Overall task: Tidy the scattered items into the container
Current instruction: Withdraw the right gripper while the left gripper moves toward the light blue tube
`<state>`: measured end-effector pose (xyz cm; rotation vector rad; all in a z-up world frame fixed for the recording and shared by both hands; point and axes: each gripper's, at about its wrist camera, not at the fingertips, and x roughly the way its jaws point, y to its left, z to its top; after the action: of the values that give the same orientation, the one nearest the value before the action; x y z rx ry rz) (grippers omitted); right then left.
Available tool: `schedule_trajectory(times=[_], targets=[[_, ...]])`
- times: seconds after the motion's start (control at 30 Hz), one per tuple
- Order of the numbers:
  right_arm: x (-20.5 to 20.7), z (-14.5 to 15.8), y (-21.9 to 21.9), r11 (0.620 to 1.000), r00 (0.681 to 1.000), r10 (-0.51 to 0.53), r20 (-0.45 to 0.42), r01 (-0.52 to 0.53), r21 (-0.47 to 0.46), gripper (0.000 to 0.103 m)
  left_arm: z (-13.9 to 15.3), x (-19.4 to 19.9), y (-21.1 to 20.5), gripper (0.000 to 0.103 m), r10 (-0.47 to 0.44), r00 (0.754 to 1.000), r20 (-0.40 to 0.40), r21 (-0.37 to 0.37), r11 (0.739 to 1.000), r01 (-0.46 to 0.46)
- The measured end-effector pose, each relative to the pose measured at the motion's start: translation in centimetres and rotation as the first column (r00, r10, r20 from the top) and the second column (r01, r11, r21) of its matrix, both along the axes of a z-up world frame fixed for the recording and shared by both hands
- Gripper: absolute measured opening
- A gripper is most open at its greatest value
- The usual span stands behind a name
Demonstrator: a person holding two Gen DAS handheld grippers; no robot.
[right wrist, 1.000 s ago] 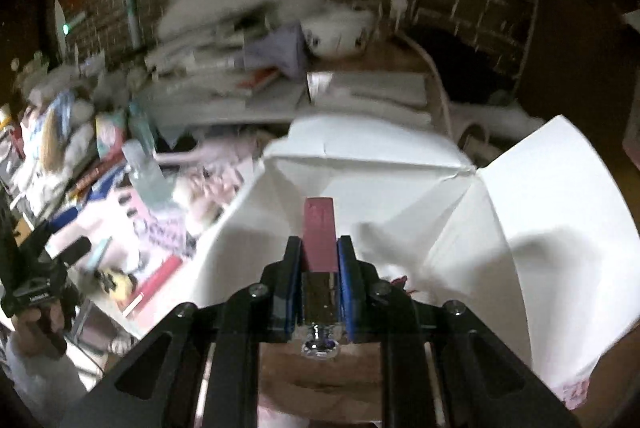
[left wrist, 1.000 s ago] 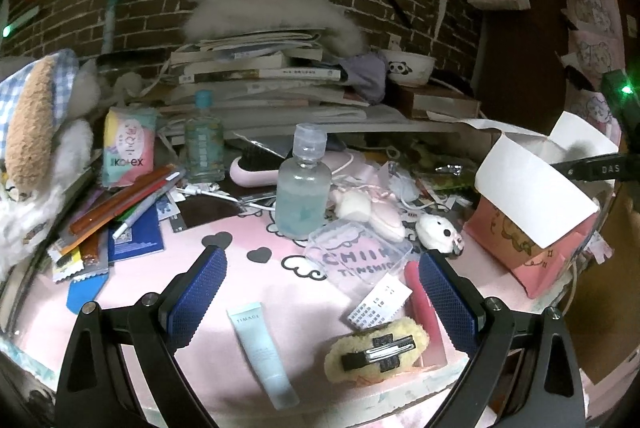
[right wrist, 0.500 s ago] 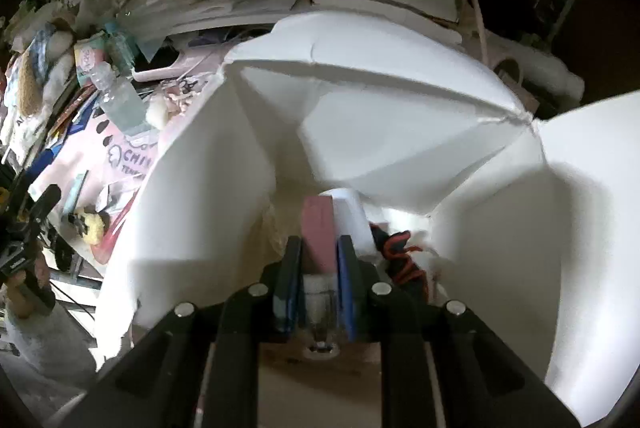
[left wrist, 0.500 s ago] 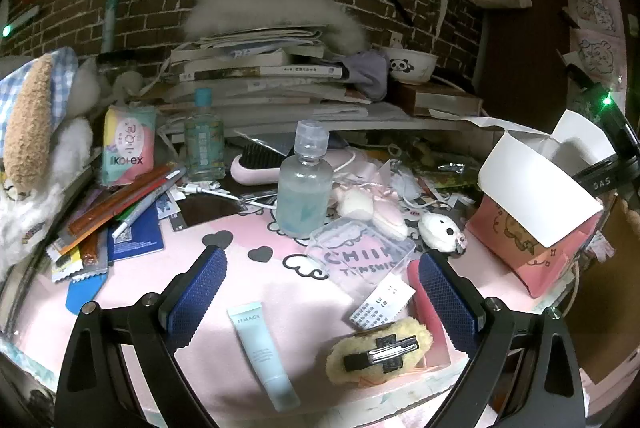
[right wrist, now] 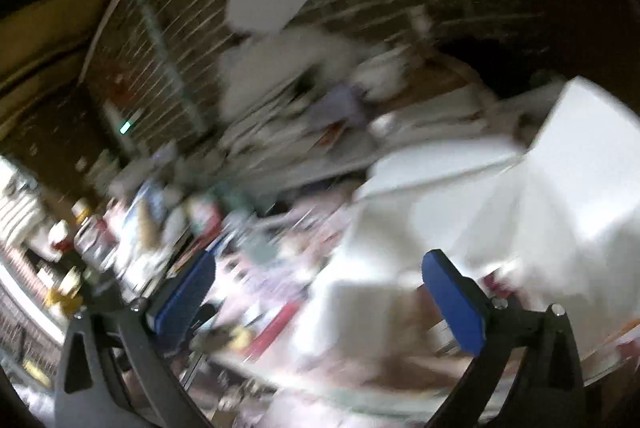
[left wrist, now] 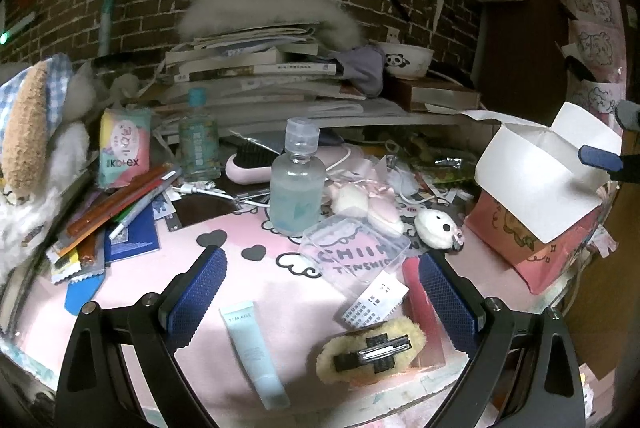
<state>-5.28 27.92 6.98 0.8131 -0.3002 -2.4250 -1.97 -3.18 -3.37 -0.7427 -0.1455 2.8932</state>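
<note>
In the left wrist view, my left gripper (left wrist: 320, 260) hangs open and empty over the pink mat (left wrist: 180, 292). Below it lie a pale blue tube (left wrist: 254, 352), a fuzzy yellow hair clip (left wrist: 372, 350), a red stick (left wrist: 420, 308) and a clear plastic case (left wrist: 356, 248). A clear bottle (left wrist: 296, 184) stands behind them. The pink box with white flaps (left wrist: 532, 180) sits at the right, and one blue finger (left wrist: 598, 156) of the right gripper reaches over its flap. The right wrist view is blurred. There my right gripper (right wrist: 320, 268) has its jaws opening wide, with nothing between them, beside the white flaps (right wrist: 540, 196).
A stack of books (left wrist: 256, 68) and a panda bowl (left wrist: 406, 59) fill the back against the brick wall. Pens and packets (left wrist: 120, 204) crowd the left, by a plush toy (left wrist: 28, 132). A small white plush (left wrist: 438, 228) lies near the box.
The right gripper was shut on a dark red stick inside the box. Now its jaws are wide and empty, and it has swung back out with a roll. The left gripper stayed still.
</note>
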Motion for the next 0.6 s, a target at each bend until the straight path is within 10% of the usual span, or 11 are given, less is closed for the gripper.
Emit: schedule_trajectory(times=[0.37,0.53,0.6], targets=[[3.9,-3.5,-8.8,0.986,0.981,0.153,-0.123,-0.142,0.09,0.1,-1.6,0.7,-0.9,0.096,0.0,1.0,0.025,-0.041,0.999,0.001],[5.9,-4.9,-11.3,0.977,0.962,0.186,-0.202,-0.159,0.145,0.054,-3.2,1.3,-1.6,0.096,0.012,0.998,0.062,-0.063,0.998,-0.008],[6.4,-5.7,-12.3,0.968,0.952,0.22,-0.212,-0.186,0.169,0.052,-3.7,1.6,-1.8,0.096,0.011,0.998,0.069,-0.061,0.998,-0.007]])
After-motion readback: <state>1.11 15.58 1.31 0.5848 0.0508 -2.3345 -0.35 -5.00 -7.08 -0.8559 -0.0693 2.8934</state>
